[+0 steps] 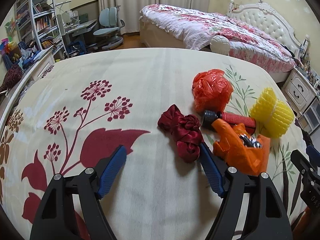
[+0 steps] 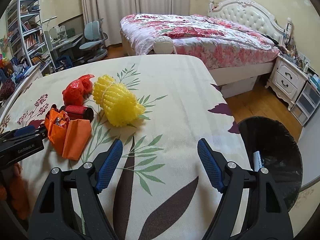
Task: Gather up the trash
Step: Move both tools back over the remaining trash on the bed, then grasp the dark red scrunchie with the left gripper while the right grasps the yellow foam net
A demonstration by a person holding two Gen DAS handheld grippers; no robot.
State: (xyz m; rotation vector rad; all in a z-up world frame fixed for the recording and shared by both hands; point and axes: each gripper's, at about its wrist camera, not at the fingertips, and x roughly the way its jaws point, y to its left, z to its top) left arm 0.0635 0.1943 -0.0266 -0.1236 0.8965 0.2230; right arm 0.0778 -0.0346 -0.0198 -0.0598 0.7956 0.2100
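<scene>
On a floral tablecloth [image 1: 140, 76] lies a cluster of items. It holds a crumpled red plastic bag [image 1: 212, 92] [image 2: 77, 91], a yellow foam net [image 1: 272, 112] [image 2: 118, 104], a red cylinder with a black cap [image 1: 230, 121] [image 2: 79, 113], a crumpled orange bag [image 1: 240, 152] [image 2: 68, 136] and a dark red satin scrunchie [image 1: 182, 130]. My left gripper [image 1: 162, 150] is open; the scrunchie lies by its right fingertip, not pressed. My right gripper [image 2: 160, 143] is open over bare cloth, to the right of the yellow net.
A black bin [image 2: 276, 156] with a white item inside stands off the table's right edge. Beyond the table are a bed with a floral cover [image 2: 200, 34], a white nightstand [image 2: 288, 80], a desk chair [image 1: 110, 26] and bookshelves [image 1: 40, 20].
</scene>
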